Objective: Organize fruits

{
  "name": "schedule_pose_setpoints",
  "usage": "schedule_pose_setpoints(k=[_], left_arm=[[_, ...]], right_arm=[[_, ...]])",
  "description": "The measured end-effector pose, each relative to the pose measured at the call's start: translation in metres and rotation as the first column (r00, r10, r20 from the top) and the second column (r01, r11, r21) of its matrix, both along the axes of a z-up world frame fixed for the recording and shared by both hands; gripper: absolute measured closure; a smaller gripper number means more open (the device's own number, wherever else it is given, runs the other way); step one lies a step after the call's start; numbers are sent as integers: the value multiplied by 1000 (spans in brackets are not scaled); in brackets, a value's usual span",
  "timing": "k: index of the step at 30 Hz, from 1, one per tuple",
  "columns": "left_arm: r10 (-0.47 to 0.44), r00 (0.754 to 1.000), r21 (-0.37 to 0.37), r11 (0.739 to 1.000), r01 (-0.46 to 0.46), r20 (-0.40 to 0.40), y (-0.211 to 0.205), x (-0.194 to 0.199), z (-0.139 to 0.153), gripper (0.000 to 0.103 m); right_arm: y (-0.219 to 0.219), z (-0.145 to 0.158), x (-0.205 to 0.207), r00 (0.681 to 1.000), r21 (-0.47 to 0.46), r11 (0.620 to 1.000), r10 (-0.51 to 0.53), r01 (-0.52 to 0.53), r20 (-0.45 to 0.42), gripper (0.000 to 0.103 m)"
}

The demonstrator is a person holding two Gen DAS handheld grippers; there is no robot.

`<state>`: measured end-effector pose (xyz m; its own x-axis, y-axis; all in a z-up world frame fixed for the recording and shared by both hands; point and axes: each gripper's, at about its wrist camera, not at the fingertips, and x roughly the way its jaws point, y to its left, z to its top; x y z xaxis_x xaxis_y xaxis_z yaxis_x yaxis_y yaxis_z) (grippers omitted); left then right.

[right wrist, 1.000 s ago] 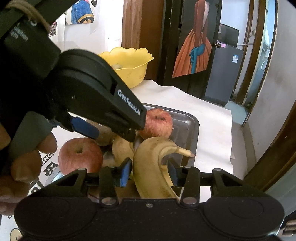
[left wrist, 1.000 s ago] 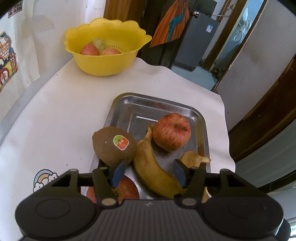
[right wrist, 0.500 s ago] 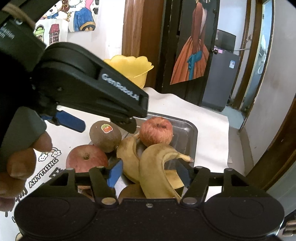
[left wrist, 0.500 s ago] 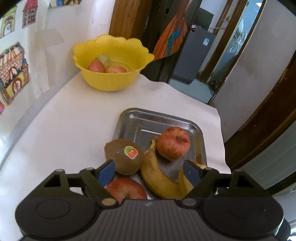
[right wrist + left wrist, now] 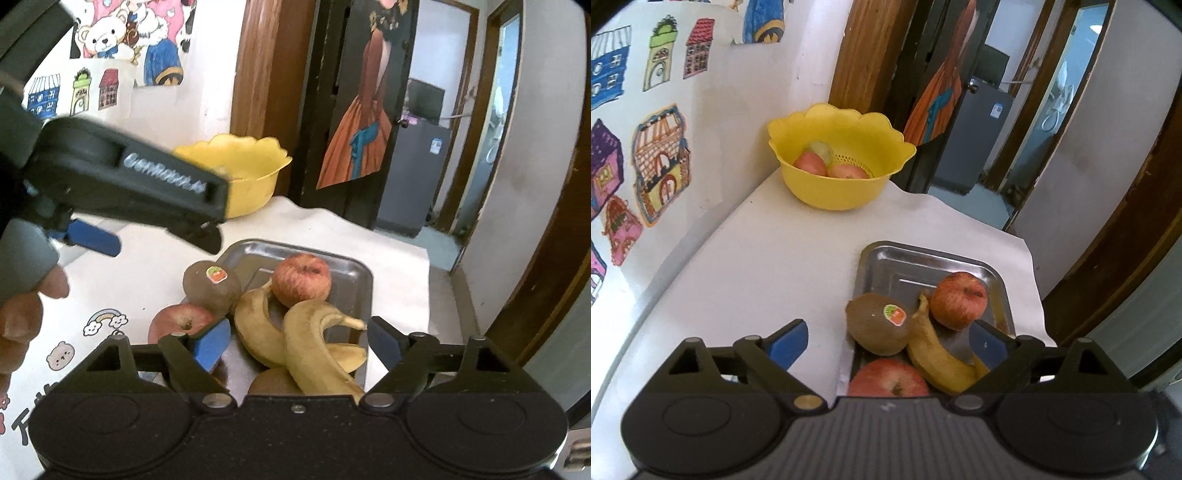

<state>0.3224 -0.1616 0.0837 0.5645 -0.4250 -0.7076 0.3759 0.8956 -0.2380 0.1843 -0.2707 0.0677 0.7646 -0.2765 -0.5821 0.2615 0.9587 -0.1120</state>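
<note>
Both my grippers are hovering over the near end of the metal tray (image 5: pixel 925 258), holding nothing. My left gripper (image 5: pixel 886 341) has its blue pads spread wide. My right gripper (image 5: pixel 297 345) is spread wide too, with the two bananas (image 5: pixel 295 339) in the gap between the fingers but not touched. The tray sits on the white table cover (image 5: pixel 768 258) and holds a kiwi (image 5: pixel 875 323) with a sticker, a red apple (image 5: pixel 958 301) further back, another apple (image 5: pixel 886 378) nearest me and the bananas between them — all bunched together. The yellow bowl (image 5: pixel 842 184) stands well apart at the far end by the wall, with a few fruits already in it.
</note>
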Motion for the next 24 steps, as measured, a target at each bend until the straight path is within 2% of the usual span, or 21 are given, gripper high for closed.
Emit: schedule_pose_setpoints(k=[5, 12, 17, 24], left_arm=[[39, 997, -3, 999, -38, 62, 13, -4, -9, 5], [91, 983, -3, 996, -91, 162, 20, -20, -28, 2], [115, 967, -16, 993, -115, 229, 26, -38, -40, 1], [154, 936, -60, 988, -143, 316, 36, -65, -47, 0]], right_arm=[[-7, 0, -8, 999, -17, 1000, -9, 10, 52, 13], [-22, -9, -19, 988, -10, 999, 53, -52, 143, 7], [-30, -14, -26, 970, 25, 996, 79, -87, 232, 1], [-32, -23, -43, 940, 28, 993, 104, -119, 325, 1]])
